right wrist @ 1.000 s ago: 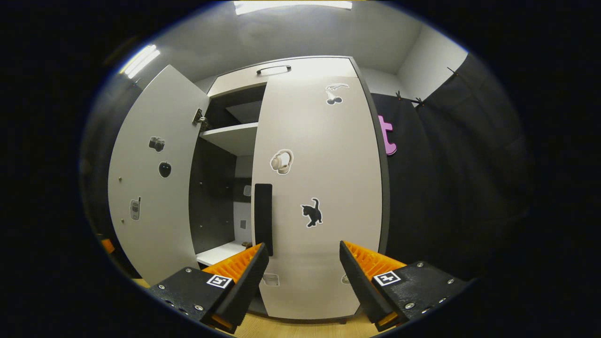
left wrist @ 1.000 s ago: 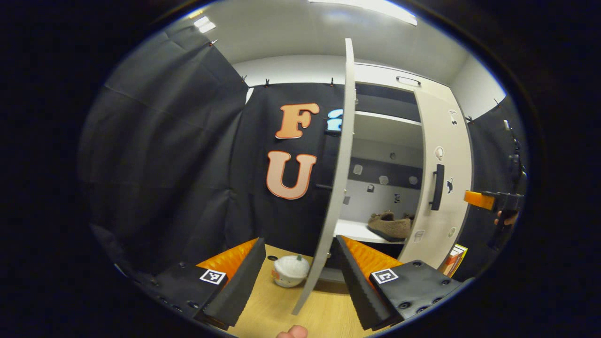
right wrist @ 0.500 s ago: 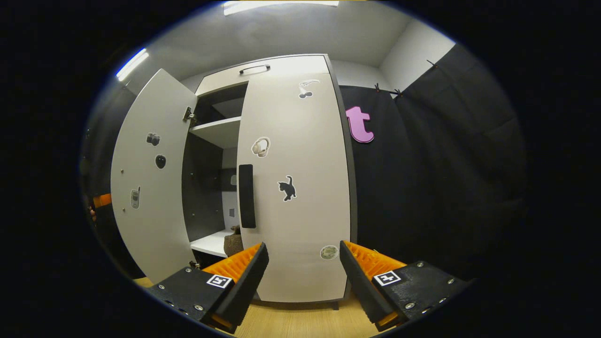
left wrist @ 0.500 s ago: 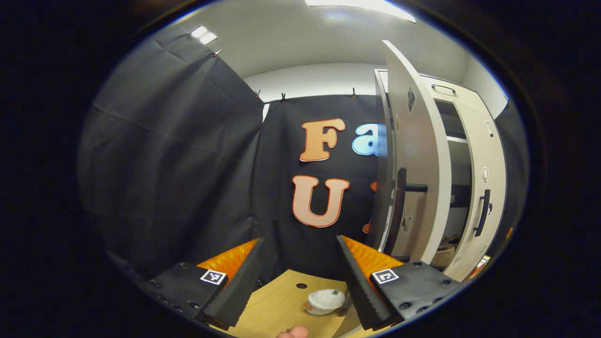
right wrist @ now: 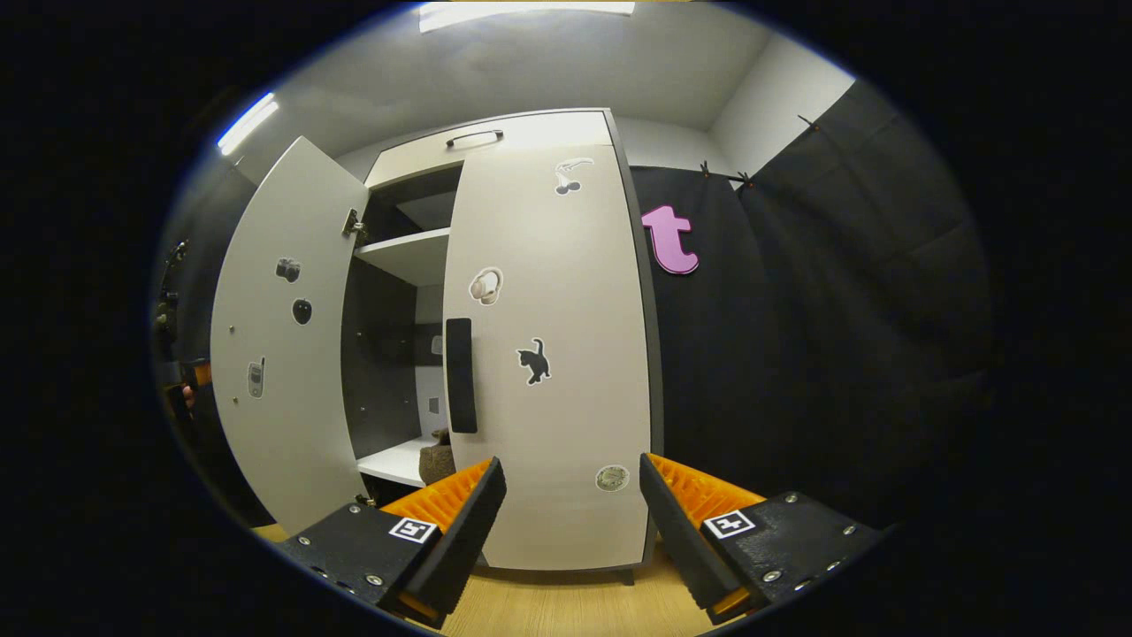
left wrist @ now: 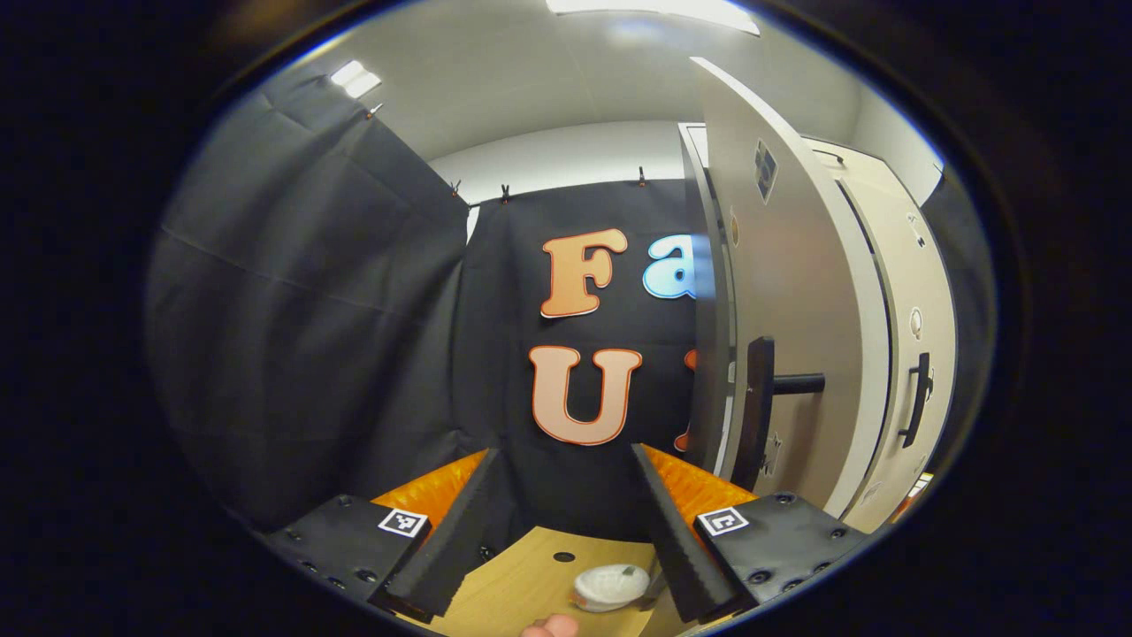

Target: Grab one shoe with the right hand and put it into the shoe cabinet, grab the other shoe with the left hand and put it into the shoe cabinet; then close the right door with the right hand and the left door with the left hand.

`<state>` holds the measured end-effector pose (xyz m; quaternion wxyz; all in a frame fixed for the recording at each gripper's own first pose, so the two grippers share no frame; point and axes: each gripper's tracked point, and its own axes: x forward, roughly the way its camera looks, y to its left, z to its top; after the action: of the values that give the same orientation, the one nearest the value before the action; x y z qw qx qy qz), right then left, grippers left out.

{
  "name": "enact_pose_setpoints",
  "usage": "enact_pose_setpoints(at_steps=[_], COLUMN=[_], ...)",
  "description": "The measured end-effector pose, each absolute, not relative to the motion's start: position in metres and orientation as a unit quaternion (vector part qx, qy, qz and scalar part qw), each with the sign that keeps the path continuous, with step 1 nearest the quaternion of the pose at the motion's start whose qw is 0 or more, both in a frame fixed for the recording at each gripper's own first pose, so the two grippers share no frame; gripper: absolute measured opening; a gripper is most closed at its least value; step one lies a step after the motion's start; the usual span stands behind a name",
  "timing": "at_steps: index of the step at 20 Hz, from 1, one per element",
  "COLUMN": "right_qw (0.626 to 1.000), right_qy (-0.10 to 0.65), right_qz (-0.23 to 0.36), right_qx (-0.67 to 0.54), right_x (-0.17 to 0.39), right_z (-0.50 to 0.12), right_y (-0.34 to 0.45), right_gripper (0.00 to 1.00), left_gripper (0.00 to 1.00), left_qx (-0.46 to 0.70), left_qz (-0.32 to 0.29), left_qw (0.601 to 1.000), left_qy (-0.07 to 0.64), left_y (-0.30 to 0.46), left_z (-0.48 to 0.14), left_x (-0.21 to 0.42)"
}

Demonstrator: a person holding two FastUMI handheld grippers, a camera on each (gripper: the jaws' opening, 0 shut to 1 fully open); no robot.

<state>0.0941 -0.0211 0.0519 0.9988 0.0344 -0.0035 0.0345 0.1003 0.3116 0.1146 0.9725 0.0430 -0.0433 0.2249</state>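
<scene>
Left gripper (left wrist: 562,531): fingers spread apart, grasping nothing; it hangs above the desk (left wrist: 531,575), in front of the outer face of the left door (left wrist: 787,292).
Right gripper (right wrist: 566,531): fingers spread apart, grasping nothing; it faces the right door (right wrist: 553,354) from in front, apart from it.
Shoe cabinet (right wrist: 495,146): pale, upright, standing on the wooden desk (right wrist: 566,610) against the black booth wall.
Right door: lies flush with the cabinet front; a dark vertical handle (right wrist: 459,375) sits at its left edge, and small stickers dot its face.
Left door: stands swung out from the cabinet; in the right gripper view (right wrist: 283,354) its inner face shows, hinged at the cabinet's left side, with an open gap between it and the right door.
Left door handle (left wrist: 759,411): dark vertical bar on the outer face, just beyond the left gripper's right finger.
Shoe (right wrist: 436,458): brown, resting on the white lower shelf (right wrist: 398,462) inside the cabinet, seen through the gap; the second shoe cannot be made out.
Upper shelf (right wrist: 407,252): white, inside the cabinet above the shoe.
Bowl (left wrist: 608,587): small, white, on the desk between the left gripper's fingers in that view.
Person: a fingertip (left wrist: 548,628) shows at the lower edge of the left gripper view.
</scene>
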Motion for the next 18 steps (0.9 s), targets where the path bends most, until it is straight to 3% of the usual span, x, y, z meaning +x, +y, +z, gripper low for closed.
enact_pose_setpoints(at_steps=[1, 2, 4, 15, 17, 18], right_qw=[0.999, 0.999, 0.999, 0.999, 0.999, 0.999], right_qy=[-0.004, -0.003, -0.001, -0.002, -0.003, -0.007], right_qz=[0.035, 0.036, 0.04, 0.035, 0.032, 0.03], right_qx=[0.034, 0.033, 0.033, 0.033, 0.036, 0.036], right_x=[0.094, 0.094, 0.094, 0.09, 0.09, 0.089], right_z=[0.052, 0.051, 0.051, 0.052, 0.054, 0.057], right_y=[-0.022, -0.023, -0.023, -0.04, -0.042, -0.043], right_gripper=[0.94, 0.94, 0.94, 0.94, 0.94, 0.94], left_gripper=[0.92, 0.95, 0.88, 0.88, 0.94, 0.91], left_qx=[0.046, 0.045, 0.027, 0.013, 0.003, 0.0], left_qz=[0.223, 0.218, 0.195, 0.071, 0.046, 0.043], left_qw=[0.973, 0.974, 0.98, 0.997, 0.999, 0.999], left_qy=[-0.047, -0.044, -0.034, -0.017, -0.013, -0.014], left_y=[0.309, 0.306, 0.293, 0.162, 0.144, 0.14], left_z=[0.116, 0.116, 0.112, 0.101, 0.099, 0.1], left_x=[0.1, 0.102, 0.108, 0.142, 0.15, 0.152])
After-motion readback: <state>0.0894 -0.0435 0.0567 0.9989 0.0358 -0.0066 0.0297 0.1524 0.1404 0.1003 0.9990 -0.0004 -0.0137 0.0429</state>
